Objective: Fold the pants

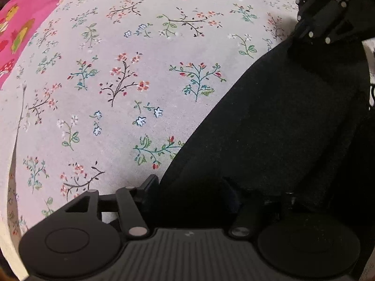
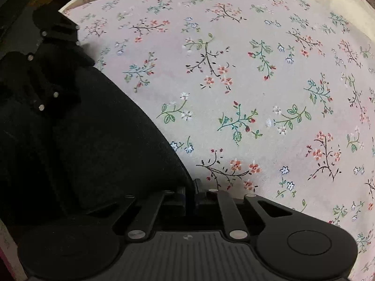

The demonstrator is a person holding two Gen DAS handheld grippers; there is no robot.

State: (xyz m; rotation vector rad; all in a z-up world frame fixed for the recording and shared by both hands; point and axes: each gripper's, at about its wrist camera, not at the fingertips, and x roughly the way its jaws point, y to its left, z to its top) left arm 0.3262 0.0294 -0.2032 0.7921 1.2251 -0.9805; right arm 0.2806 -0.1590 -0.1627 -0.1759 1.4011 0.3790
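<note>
The black pants [image 1: 281, 121] hang stretched between my two grippers above a flowered bedsheet [image 1: 117, 70]. My left gripper [image 1: 194, 194] is shut on one end of the pants edge; cloth covers its right finger. My right gripper [image 1: 325, 23] shows at the top right of the left wrist view, gripping the other end. In the right wrist view the pants [image 2: 89, 140] fill the left side, my right gripper [image 2: 189, 194] is shut on their edge, and the left gripper [image 2: 54, 53] shows at the upper left on the cloth.
The flowered sheet [image 2: 257, 82] covers the whole surface beneath. A pink printed cloth [image 1: 21, 35] lies at the far left of the left wrist view. The bed's edge and a dark floor [image 2: 23, 0] show at the upper left of the right wrist view.
</note>
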